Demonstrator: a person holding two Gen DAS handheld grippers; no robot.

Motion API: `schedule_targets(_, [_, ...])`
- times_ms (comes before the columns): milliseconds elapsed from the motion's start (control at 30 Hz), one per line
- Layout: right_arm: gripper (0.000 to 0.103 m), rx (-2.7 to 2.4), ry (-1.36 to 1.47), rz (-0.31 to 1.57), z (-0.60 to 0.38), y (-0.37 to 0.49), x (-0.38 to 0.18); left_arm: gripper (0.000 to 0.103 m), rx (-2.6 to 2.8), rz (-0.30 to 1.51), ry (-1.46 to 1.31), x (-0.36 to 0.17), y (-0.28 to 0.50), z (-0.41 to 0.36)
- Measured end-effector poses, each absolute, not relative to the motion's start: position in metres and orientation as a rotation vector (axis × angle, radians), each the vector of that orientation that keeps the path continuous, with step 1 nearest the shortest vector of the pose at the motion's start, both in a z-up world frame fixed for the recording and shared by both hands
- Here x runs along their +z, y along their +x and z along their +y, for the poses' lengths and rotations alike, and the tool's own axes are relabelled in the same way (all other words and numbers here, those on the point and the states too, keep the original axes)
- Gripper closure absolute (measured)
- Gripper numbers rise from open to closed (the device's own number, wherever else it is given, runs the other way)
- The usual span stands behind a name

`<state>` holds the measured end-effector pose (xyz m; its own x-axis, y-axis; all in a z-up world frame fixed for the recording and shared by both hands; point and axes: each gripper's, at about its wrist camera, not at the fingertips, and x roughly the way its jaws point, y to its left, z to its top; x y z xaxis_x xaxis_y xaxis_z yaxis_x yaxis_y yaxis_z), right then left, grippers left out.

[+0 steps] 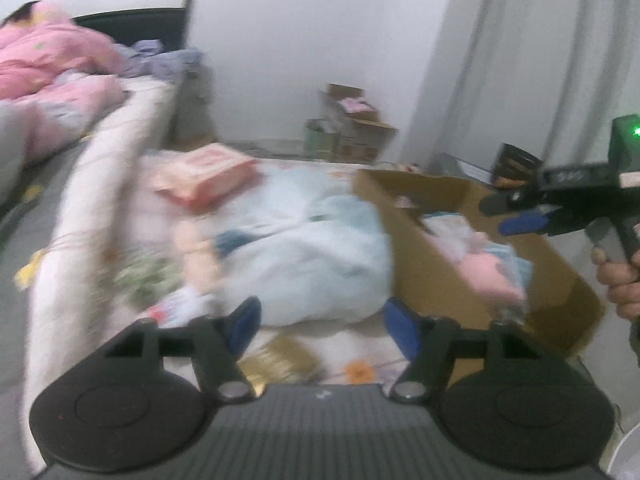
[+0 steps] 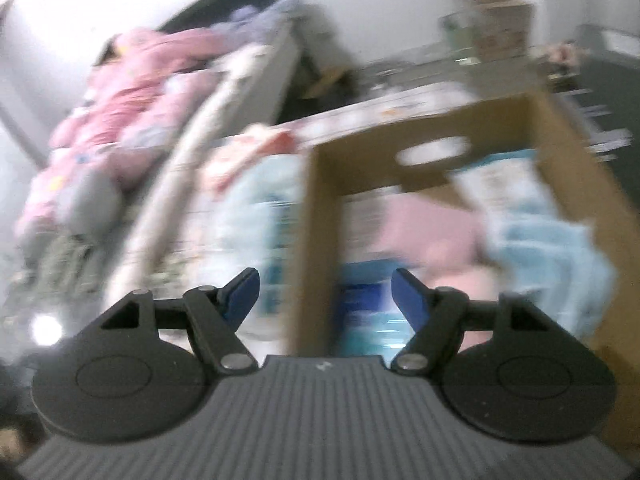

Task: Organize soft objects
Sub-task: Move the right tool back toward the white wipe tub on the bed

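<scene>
Your cardboard box (image 1: 440, 280) at the mat's right edge already holds pink and blue soft items (image 1: 492, 264). The pale blue bundle (image 1: 320, 256) just beside it and the pink packet (image 1: 208, 178) behind remain. Left gripper (image 1: 320, 320) and right gripper (image 2: 324, 294) both gape, empty.

Matt brown cardboard box (image 1: 436, 280), soft pale-blue cloth bundle (image 1: 320, 256), glossy plastic-wrapped pink pack (image 1: 204, 180), fluffy pink bedding (image 1: 52, 64)
</scene>
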<state>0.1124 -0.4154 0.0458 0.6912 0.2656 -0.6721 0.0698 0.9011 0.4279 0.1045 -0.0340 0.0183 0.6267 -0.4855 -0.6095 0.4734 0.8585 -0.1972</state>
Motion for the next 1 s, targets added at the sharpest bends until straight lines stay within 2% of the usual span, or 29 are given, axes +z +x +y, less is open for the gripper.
schedule_targets(233, [0.030, 0.321, 0.484, 0.812, -0.324, 0.140, 0.052, 0.034, -0.418, 0.737, -0.069, 0.002, 0.104, 0.020])
schedule_targets(467, [0.030, 0.394, 0.464, 0.884, -0.255, 0.151, 0.032, 0.034, -0.387, 0.715, -0.028, -0.015, 0.099, 0.026])
schedule_targets(767, [0.031, 0.326, 0.491, 1.001, -0.223, 0.153, -0.031, 0.038, -0.510, 0.762, 0.016, -0.046, 0.100, 0.001])
schedule_targets(1000, [0.032, 0.260, 0.486, 1.027, -0.226, 0.159, -0.049, 0.038, -0.540, 0.767, 0.105, -0.058, 0.117, -0.019])
